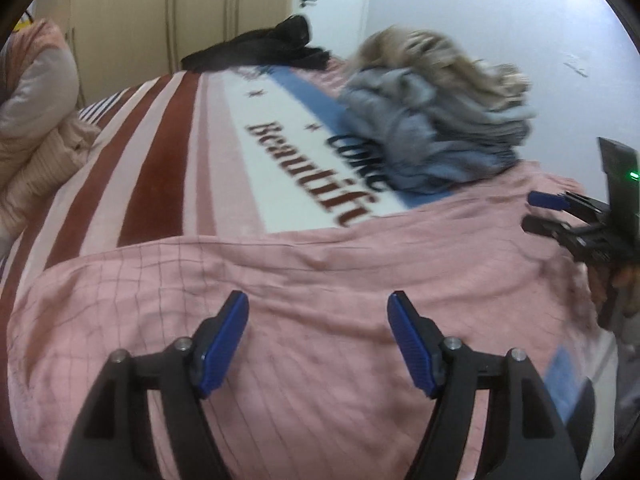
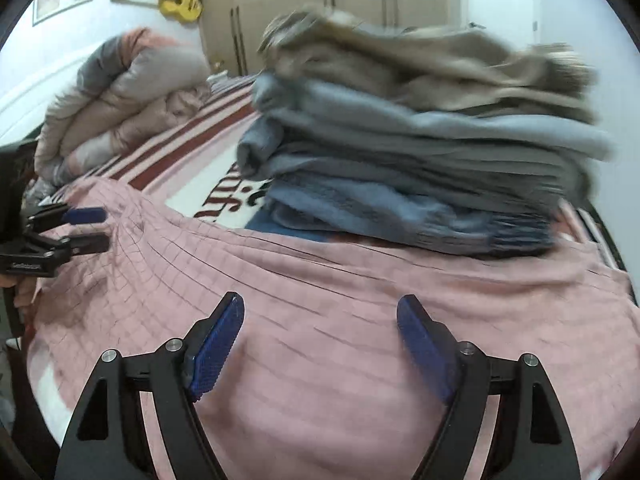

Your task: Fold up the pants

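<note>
the bed [image 1: 168, 128], under a striped blanket with lettering, fills both views. at its far side sits a rolled quilt [image 2: 132, 92], and across the near part lies the pink checked pants [image 1: 320, 280], spread wide and fairly flat, with some wrinkles near the left side in the right wrist view. just behind the pants stands a stack of folded clothes [image 2: 420, 152], grey and blue layers with a tan piece on top; its lowest layer looks to touch or slightly overlap the far edge of the pink cloth. a dark garment [image 1: 260, 48] lies farther back, well apart from the pants.

the 2 tools come next. the left gripper [image 1: 318, 340] hovers over the near part of the pants with its jaws wide and nothing between the pads. the right gripper [image 2: 320, 344] is likewise wide and empty above the cloth. each is seen from the other's camera at the frame edge, jaws parted, gripping nothing.

judging by this, the step in hand is a release or a reach between folds: the cloth lies laid out and neither tool grips it. the next move likely calls for each tool to drop to an edge or corner of the pants, pinch 1 layer cleanly, and lift together so the fold lands even, keeping clear of the stack behind.
</note>
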Available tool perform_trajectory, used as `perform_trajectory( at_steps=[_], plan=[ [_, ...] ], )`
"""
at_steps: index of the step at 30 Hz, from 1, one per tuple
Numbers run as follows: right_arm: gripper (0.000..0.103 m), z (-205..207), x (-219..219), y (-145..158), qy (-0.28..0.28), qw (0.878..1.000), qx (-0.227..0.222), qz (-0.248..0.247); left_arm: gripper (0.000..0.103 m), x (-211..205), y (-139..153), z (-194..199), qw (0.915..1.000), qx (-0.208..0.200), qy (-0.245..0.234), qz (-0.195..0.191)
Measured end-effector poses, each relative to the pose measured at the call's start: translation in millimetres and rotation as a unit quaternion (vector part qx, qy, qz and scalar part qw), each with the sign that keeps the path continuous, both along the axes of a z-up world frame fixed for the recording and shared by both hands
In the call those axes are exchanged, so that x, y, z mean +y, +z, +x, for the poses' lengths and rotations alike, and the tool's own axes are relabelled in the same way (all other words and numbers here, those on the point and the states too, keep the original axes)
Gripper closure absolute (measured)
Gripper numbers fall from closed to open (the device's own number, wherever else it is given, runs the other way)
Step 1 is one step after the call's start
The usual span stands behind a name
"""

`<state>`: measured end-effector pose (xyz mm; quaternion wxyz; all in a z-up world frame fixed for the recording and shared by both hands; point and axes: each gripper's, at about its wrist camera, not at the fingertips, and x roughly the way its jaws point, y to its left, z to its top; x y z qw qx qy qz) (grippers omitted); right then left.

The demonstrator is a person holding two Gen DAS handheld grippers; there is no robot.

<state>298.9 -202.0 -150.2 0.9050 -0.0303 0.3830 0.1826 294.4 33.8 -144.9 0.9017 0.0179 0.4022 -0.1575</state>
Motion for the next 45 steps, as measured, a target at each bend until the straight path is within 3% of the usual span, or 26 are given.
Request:
perform_trajectory(
  at_steps=[6,9,11,17,20,25,32,34,37,39,41,45],
  plan=[
    [0.028,-2.5,-56.4,7.4,-0.029,0.999,0.001,-0.031,0.034,-21.3,15.5,-16.4,0.9995,-0.007,-0.026,-0.015],
    [0.03,-2.4,-87.1,11.7,-0.044,0.999,0.009,-0.023,0.034,-36.8,20.3,-24.5,0.9987,-0.009,-0.044,-0.024],
    [0.029,-10.8,-120.4,13.8,-0.082,0.997,0.009,0.001,0.034,-45.9,24.5,-27.6,0.9981,-0.012,-0.051,-0.033],
    [0.028,-56.5,-223.0,1.7,-0.22,0.972,0.008,0.081,0.034,-67.1,36.7,-29.0,0.9968,-0.022,-0.058,-0.051],
    [0.028,-83.6,-262.1,-15.6,-0.259,0.959,0.009,0.118,0.03,-73.1,36.9,-25.7,0.9972,-0.022,-0.047,-0.053],
    [0.025,-81.9,-277.8,-24.7,-0.245,0.954,0.004,0.176,0.03,-79.7,33.1,-21.0,0.9974,-0.013,-0.035,-0.062],
    [0.026,-33.6,-274.8,-24.7,-0.229,0.947,0.009,0.227,0.03,-93.2,36.9,-17.0,0.998,-0.017,-0.037,-0.049],
    [0.035,-15.1,-272.2,-26.2,-0.224,0.943,0.026,0.243,0.03,-93.4,37.0,-13.8,0.9979,-0.016,-0.035,-0.052],
    [0.055,7.3,-264.5,-32.7,-0.243,0.94,0.044,0.235,0.03,-91.7,36.1,-10.9,0.9977,-0.015,-0.031,-0.058],
    [0.1,13.7,-262.0,-34.0,-0.249,0.94,0.05,0.229,0.03,-90.4,35.4,-11.0,0.9978,-0.015,-0.031,-0.056],
    [0.1,11.2,-263.5,-34.3,-0.261,0.935,0.05,0.233,0.03,-87.4,35.2,-12.7,0.9981,-0.017,-0.029,-0.052],
    [0.101,-18.5,-272.5,-18.1,-0.276,0.928,0.006,0.252,0.03,-75.8,36.0,-16.1,0.998,-0.016,-0.022,-0.056]
  ],
)
